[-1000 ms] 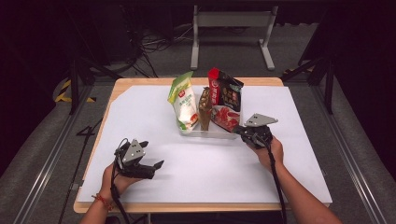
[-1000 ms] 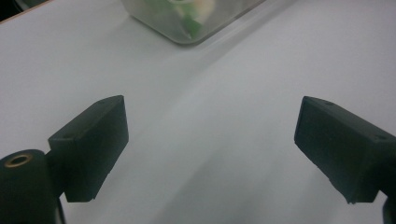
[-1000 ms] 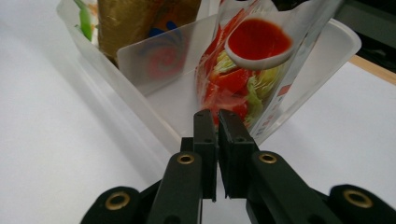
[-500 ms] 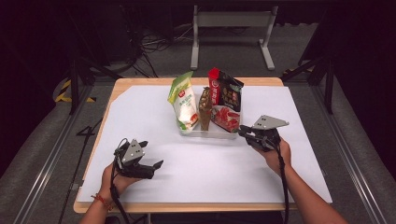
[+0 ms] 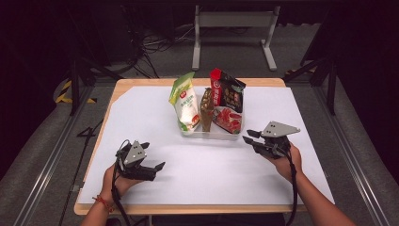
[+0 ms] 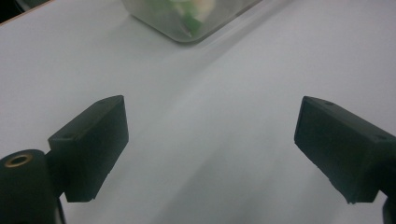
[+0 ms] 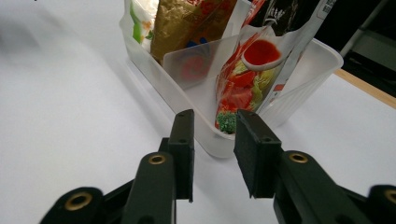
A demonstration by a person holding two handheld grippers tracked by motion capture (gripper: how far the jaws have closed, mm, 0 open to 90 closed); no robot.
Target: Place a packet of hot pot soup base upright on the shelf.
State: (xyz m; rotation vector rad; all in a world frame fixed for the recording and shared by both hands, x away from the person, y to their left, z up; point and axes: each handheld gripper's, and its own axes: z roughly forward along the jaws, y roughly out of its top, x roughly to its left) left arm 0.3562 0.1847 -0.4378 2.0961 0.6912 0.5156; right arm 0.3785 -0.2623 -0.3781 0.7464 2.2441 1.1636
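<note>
A clear plastic bin (image 5: 221, 135) stands mid-table with three snack bags upright in it: a green and white bag (image 5: 183, 100), a gold bag (image 5: 206, 108) and a red and black bag (image 5: 227, 101). My right gripper (image 5: 247, 136) hovers just right of the bin's near right corner, pointing at it. Its jaws have just been opening and are a little apart, with nothing between them (image 7: 214, 127). The bin wall (image 7: 187, 100) and the red bag (image 7: 243, 84) lie just beyond. My left gripper (image 5: 153, 155) rests at the front left, wide open and empty (image 6: 212, 144).
A white sheet (image 5: 141, 113) covers the wooden table (image 5: 141, 82), whose front edge is close to both hands. A bin corner (image 6: 187, 28) lies far ahead of the left jaws. Dark floor, cables and a metal stand (image 5: 233, 21) lie beyond the table.
My right gripper has drawn back to the right, away from the bin, and its jaws have parted. The left gripper has stayed put.
</note>
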